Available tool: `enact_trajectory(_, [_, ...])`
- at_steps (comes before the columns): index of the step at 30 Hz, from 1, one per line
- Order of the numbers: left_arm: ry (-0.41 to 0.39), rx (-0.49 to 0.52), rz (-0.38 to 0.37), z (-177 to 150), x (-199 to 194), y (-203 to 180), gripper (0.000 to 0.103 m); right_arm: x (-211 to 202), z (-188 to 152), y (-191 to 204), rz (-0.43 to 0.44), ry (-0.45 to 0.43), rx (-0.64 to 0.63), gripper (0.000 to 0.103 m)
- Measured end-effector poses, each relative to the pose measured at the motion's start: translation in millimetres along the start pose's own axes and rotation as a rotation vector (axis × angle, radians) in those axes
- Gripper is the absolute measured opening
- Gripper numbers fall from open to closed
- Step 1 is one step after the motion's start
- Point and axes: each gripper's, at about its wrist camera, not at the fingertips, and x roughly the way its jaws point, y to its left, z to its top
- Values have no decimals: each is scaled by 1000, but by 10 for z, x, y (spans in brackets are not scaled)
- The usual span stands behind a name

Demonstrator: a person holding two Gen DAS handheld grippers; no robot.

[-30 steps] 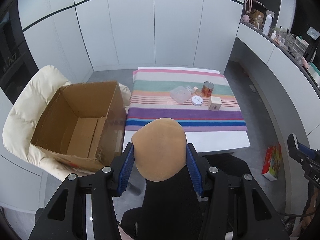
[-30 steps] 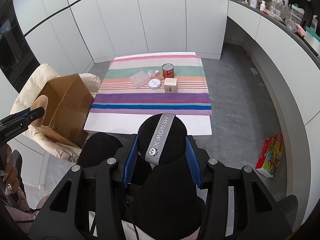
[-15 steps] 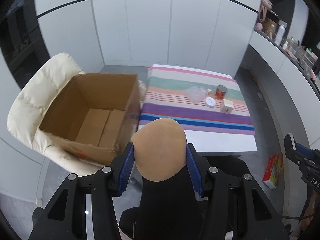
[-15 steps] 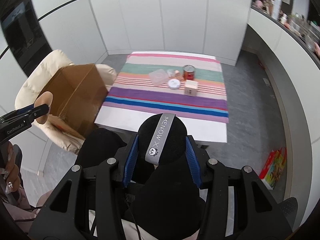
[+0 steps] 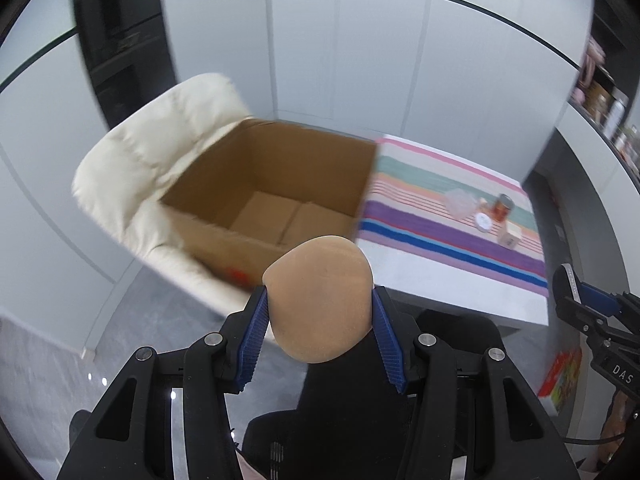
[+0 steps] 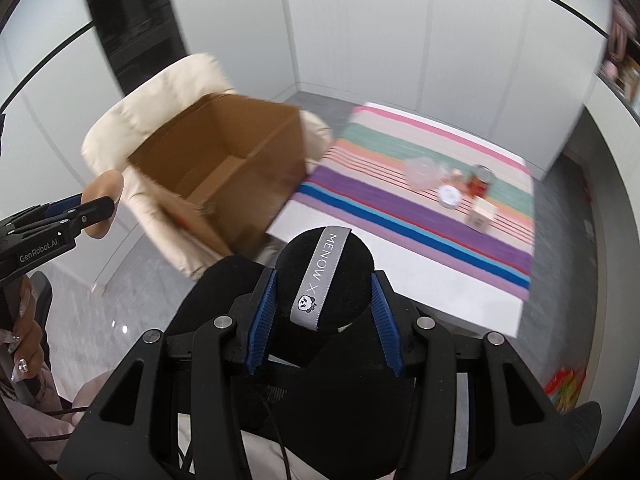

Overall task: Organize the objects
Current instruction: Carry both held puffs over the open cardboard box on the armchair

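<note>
Two wrist views share the same blurred room: a cream padded chair (image 5: 132, 168) carrying an open cardboard box (image 5: 276, 184), and beside it a white table (image 5: 448, 292) under a striped cloth (image 5: 440, 216). Only the left wrist view looks well down into the box, to the folded flaps of its floor; the right wrist view sees it more from the side, with the near wall hiding much of the inside. On the cloth, well apart from both grippers, sit a small group: a clear plastic piece (image 6: 422, 170), a red can (image 6: 480, 182), a round white lid (image 6: 449, 196) and a pale little carton (image 6: 482, 216), sharper in the right wrist view. A bright packet (image 5: 560, 376) lies on the floor by the table. The right view alone shows a person's hand with decorated nails (image 6: 24, 344) at the left edge. The left gripper (image 5: 318, 316) is clamped on a tan rounded sponge (image 5: 320, 296), blue pads pressing both its flanks, the sponge jutting beyond the tips in front of the box's near wall. The right gripper (image 6: 324, 300) squeezes a black puff (image 6: 324, 276) with a grey ribbon (image 6: 320, 276) reading MENOW X, likewise pinched at both sides.
</note>
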Motion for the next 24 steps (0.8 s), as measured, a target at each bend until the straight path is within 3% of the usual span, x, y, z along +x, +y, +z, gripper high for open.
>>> enact_trajectory(7, [2, -78, 42, -57, -34, 376, 52, 136, 61, 443, 68, 0, -93, 49])
enact_trajectory(24, [23, -88, 6, 30, 178, 255, 52, 359, 186, 343, 87, 16, -58, 49])
